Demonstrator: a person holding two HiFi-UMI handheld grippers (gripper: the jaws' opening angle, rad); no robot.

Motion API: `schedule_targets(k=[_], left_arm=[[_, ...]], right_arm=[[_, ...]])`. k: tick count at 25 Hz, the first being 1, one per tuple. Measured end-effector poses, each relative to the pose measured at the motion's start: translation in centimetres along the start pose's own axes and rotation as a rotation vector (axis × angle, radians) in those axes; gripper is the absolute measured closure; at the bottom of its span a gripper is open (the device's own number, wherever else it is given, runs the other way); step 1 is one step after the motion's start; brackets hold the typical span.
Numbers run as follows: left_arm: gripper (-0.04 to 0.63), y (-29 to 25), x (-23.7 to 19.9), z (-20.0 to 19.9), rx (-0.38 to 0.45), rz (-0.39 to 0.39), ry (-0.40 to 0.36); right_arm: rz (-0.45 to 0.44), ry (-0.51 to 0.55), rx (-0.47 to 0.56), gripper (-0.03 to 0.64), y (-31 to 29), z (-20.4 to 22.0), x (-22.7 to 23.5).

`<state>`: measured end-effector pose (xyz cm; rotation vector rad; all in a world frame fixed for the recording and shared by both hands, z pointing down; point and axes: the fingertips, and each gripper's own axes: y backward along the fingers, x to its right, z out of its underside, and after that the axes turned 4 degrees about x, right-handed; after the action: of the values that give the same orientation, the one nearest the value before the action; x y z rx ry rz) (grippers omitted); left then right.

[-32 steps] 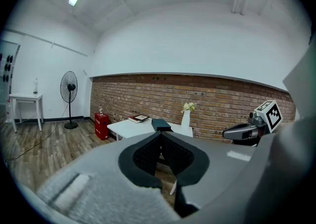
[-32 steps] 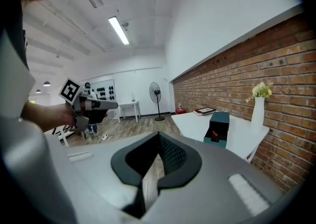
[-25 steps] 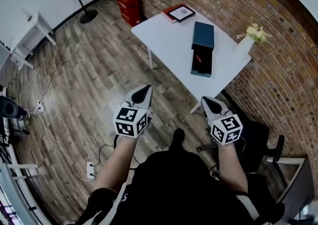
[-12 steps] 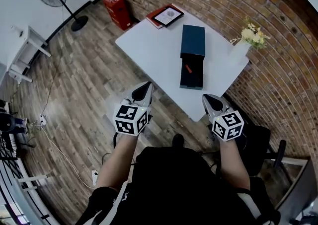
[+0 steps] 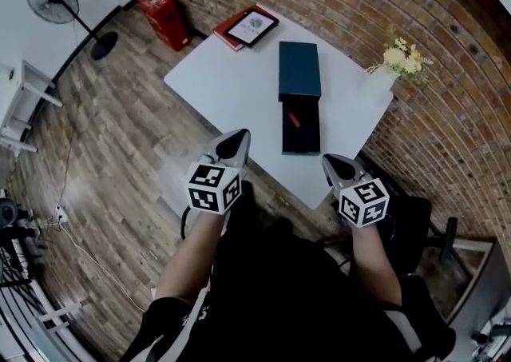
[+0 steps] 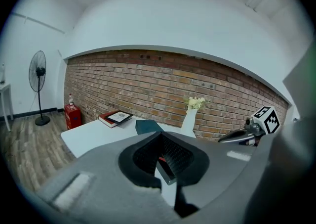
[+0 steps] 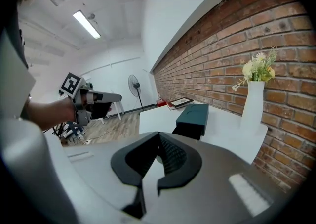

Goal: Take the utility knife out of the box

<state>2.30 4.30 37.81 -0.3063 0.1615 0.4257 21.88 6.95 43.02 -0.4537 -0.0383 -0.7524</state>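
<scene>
Head view looks down on a wood floor (image 5: 120, 137) and a brick wall (image 5: 447, 113), with a white table (image 5: 231, 89) standing near the wall. On the table lies a dark box (image 5: 299, 69), its sleeve toward the far side and its inner tray (image 5: 307, 141) slid out toward the person, open on top. Both grippers hover near the table's front edge, apart from the box: the left gripper (image 5: 242, 135) to the left of the tray, the right gripper (image 5: 327, 161) just to the right of its near end. In each gripper view the jaws are pressed together with nothing between them (the red sliver seen past the left pair is the knife lying beyond them, not something held). The knife (image 5: 294, 120) is a small red thing in the tray, in the half nearer the sleeve and toward the left wall, untouched. Its long axis seems to run roughly with the tray's length, slanting a little, though it is too small to be sure. From the fingers it lies ahead and inward: to the right of the left gripper, to the left of the right one. Neither is clearly nearer. I judge the right gripper slightly better placed, since the tray's near end is beside it, and either pair must open before reaching in.
</scene>
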Motion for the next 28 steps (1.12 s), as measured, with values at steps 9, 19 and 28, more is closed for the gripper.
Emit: schedule_targets(k=[9, 19, 28], left_arm=[[0.589, -8.5, -5.4, -2.8, -0.046, 0.210, -0.044], [0.588, -13.0, -6.4, -3.3, -0.091, 0.446, -0.094], [0.589, -15.2, -5.9, -1.7, -0.136, 0.519, -0.089]], right_arm=[[0.162, -0.012, 0.010, 0.615, -7.0, -4.8, 2.2], [0.365, -0.008, -0.061, 0.615, -9.6, -4.6, 3.2], [0.375, 0.014, -0.184, 0.598, -12.3, -1.0, 2.3]])
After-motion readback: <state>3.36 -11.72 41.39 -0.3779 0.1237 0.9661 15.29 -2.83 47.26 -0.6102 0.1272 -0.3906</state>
